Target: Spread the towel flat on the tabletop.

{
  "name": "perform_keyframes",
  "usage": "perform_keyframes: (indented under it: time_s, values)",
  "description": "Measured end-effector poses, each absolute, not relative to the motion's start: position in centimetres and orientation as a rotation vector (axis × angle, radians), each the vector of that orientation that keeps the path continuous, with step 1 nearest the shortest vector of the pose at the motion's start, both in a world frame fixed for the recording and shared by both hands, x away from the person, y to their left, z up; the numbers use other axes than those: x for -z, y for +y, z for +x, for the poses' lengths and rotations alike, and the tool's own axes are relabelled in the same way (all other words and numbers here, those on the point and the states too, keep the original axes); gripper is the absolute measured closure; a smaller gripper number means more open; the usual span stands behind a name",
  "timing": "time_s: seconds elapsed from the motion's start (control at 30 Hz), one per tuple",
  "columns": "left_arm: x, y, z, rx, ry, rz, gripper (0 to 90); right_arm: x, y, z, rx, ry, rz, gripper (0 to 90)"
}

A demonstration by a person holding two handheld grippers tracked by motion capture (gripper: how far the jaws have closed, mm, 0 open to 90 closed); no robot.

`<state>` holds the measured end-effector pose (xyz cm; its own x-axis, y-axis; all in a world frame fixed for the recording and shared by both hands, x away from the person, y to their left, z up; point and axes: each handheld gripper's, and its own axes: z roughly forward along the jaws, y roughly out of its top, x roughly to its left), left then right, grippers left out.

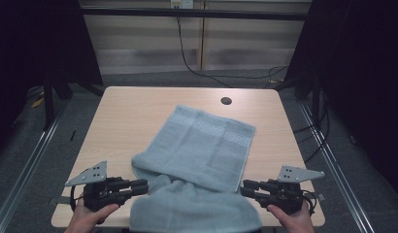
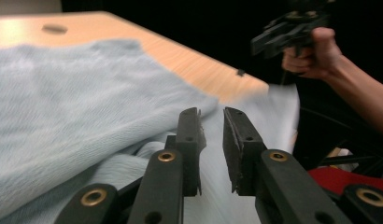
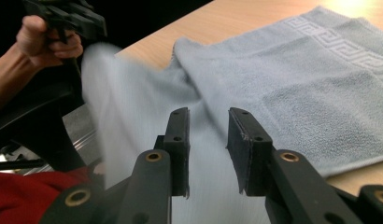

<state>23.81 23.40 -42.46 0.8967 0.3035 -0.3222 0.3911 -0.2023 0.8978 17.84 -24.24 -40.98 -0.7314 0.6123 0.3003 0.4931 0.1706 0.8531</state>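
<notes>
The near end of the light blue towel (image 1: 202,150) hangs over the table (image 1: 134,111) edge at the bottom centre of the high view, cut off by the frame and blurred. The left gripper (image 1: 139,187) at lower left and the right gripper (image 1: 246,188) at lower right lie level, pointing inward at the towel's sides. In both gripper views the jaws stand apart, nothing clamped between them.

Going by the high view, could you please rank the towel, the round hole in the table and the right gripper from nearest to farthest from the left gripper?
1. Towel, right beside the left gripper.
2. Right gripper, across the towel's near end.
3. Round hole, near the table's far edge.
</notes>
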Motion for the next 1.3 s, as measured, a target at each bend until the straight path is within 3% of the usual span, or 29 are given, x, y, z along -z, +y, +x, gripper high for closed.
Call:
perform_keyframes:
  time_s: [0.23, 0.37, 0.63, 0.9, 1.17, 1.3]
  values:
    - [45.5, 22.4, 27.9, 0.052, 0.639, 1.933, 70.4, 44.0, -23.5, 22.2, -1.52, 2.357, 1.183, 61.3]
    - [47.3, 21.1, 29.7, 0.096, 0.648, 2.019, 71.5, 45.9, -21.8, 25.3, -1.447, 2.421, 1.187, 61.2]
    - [50.2, 18.5, 29.8, 0.112, 0.632, 2.149, 73.4, 49.5, -19.4, 28.7, -1.305, 2.523, 1.22, 61.4]
    - [50.4, 19.0, 27.1, 0.085, 0.584, 2.193, 76.1, 50.0, -19.7, 26.1, -1.286, 2.538, 1.192, 61.2]
    - [50.1, 18.7, 21.8, 0.239, 0.464, 2.234, 77.2, 49.8, -20.3, 20.6, -1.32, 2.618, 1.19, 61.8]
    - [49.7, 18.5, 20.7, 0.229, 0.399, 2.229, 73.0, 49.5, -20.4, 19.1, -1.331, 2.636, 1.194, 60.3]
